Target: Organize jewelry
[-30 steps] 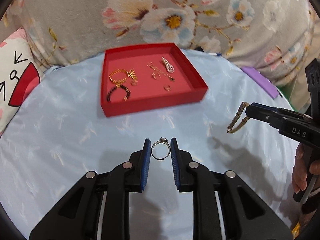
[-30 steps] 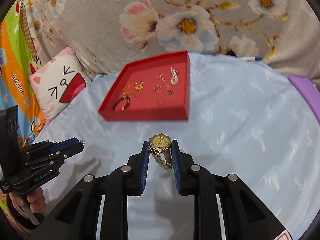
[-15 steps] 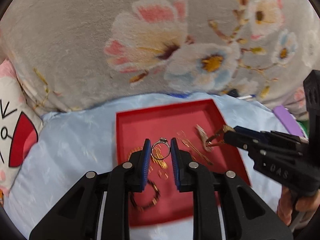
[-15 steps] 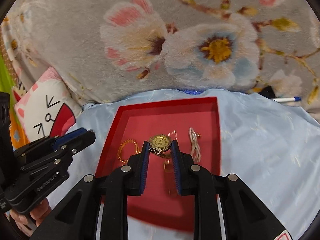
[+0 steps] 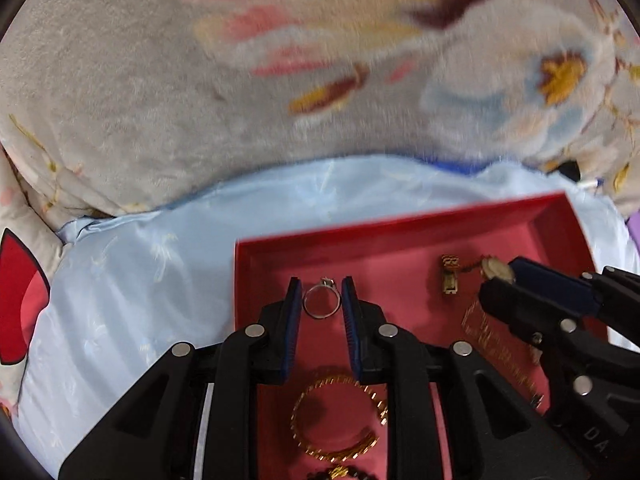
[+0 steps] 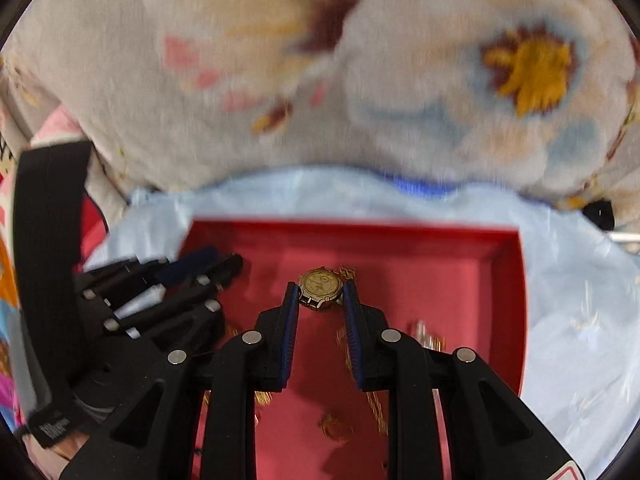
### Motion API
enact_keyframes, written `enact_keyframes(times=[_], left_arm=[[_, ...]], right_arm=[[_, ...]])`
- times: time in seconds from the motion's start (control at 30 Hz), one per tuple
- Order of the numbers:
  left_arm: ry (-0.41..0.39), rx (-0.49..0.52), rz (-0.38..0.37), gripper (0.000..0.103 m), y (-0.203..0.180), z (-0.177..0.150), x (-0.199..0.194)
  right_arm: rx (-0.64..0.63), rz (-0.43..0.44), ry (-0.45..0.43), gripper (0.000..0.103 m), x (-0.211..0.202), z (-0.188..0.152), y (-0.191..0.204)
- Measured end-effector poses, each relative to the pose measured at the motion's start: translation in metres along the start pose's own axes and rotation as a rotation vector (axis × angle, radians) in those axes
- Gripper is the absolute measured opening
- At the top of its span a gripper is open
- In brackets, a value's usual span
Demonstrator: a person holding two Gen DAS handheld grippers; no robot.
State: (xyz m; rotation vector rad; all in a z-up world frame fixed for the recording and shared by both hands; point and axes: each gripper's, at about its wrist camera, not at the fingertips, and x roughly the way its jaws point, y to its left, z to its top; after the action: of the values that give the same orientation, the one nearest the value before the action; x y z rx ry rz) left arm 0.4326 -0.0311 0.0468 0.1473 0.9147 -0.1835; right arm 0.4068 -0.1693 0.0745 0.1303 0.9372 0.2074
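Observation:
My left gripper (image 5: 321, 298) is shut on a silver ring (image 5: 321, 302) and holds it over the far left part of the red tray (image 5: 400, 226). My right gripper (image 6: 320, 295) is shut on a gold watch (image 6: 321, 285) over the middle of the same tray (image 6: 360, 228). In the left wrist view the right gripper (image 5: 504, 276) comes in from the right with the watch (image 5: 494, 269), its strap hanging down. A gold bangle (image 5: 336, 420) and a gold chain (image 5: 496, 344) lie in the tray. The left gripper also shows in the right wrist view (image 6: 224, 266).
The tray sits on a pale blue satin sheet (image 5: 140, 280). A grey floral blanket (image 5: 280, 80) rises right behind it. A cartoon pillow (image 5: 20, 292) is at the left. More small gold pieces (image 6: 336, 428) lie in the tray's near part.
Both grippers have moved forward and down over the red tray, still holding the ring and the watch. The tray now fills the lower part of both views.

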Motion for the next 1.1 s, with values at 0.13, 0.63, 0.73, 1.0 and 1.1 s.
enact_keyframes(times=[0.13,0.63,0.73,1.0,1.1], left_arm=[[0.001,-0.011,-0.011,0.027,0.005,-0.015,-0.006],[-0.123,-0.088,-0.072,0.059,0.020,-0.056,-0.082],[-0.143,-0.091,-0.058,0.063,0.021,-0.078,-0.104],[-0.162,-0.103,-0.029,0.065,0.002,-0.142,-0.135],[-0.165,-0.097,-0.016,0.065,-0.011,-0.154,-0.133]], right_arm=[[-0.023,0.016,0.055,0.022,-0.001,-0.022,0.001],[-0.003,0.075,-0.066,0.029,-0.073,-0.071,-0.007],[-0.010,0.052,-0.094,0.033,-0.088,-0.096,-0.006],[-0.041,-0.053,-0.177,0.050,-0.120,-0.166,0.005],[-0.035,-0.058,-0.180,0.052,-0.120,-0.180,0.007]])
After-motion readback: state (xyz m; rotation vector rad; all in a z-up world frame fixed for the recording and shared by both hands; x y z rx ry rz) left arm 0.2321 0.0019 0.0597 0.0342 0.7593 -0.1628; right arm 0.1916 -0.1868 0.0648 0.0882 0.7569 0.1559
